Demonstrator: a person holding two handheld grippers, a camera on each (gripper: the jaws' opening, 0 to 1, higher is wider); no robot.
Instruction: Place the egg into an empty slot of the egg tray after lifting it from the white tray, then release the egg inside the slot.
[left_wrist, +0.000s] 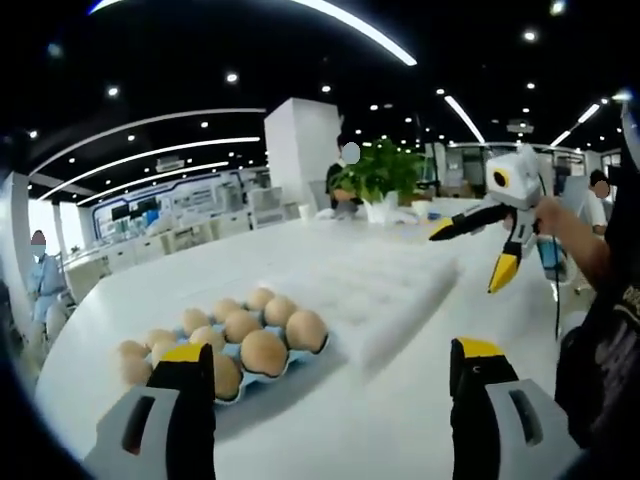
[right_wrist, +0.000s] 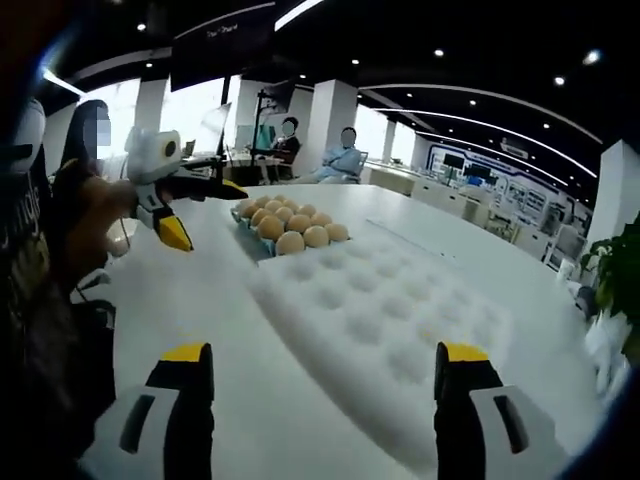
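Several brown eggs (left_wrist: 264, 350) sit in a blue egg tray (left_wrist: 272, 377) just ahead of my left gripper (left_wrist: 330, 370), whose jaws stand open with nothing between them. A white dimpled tray (left_wrist: 395, 290) lies beside the egg tray, its top bare as far as I can see. My right gripper (left_wrist: 472, 250) hangs open in the air beyond that tray, held by a hand. In the right gripper view, my right gripper (right_wrist: 320, 365) is open over the near end of the white tray (right_wrist: 390, 320). The eggs (right_wrist: 290, 242) lie at its far end, with the left gripper (right_wrist: 205, 213) open to their left.
Everything rests on a large round white table (left_wrist: 380, 420). A potted plant (left_wrist: 375, 170) stands at its far side, with a seated person behind it. More seated people (right_wrist: 345, 150) are beyond the table. A person's dark sleeve (left_wrist: 600, 330) is close on the right.
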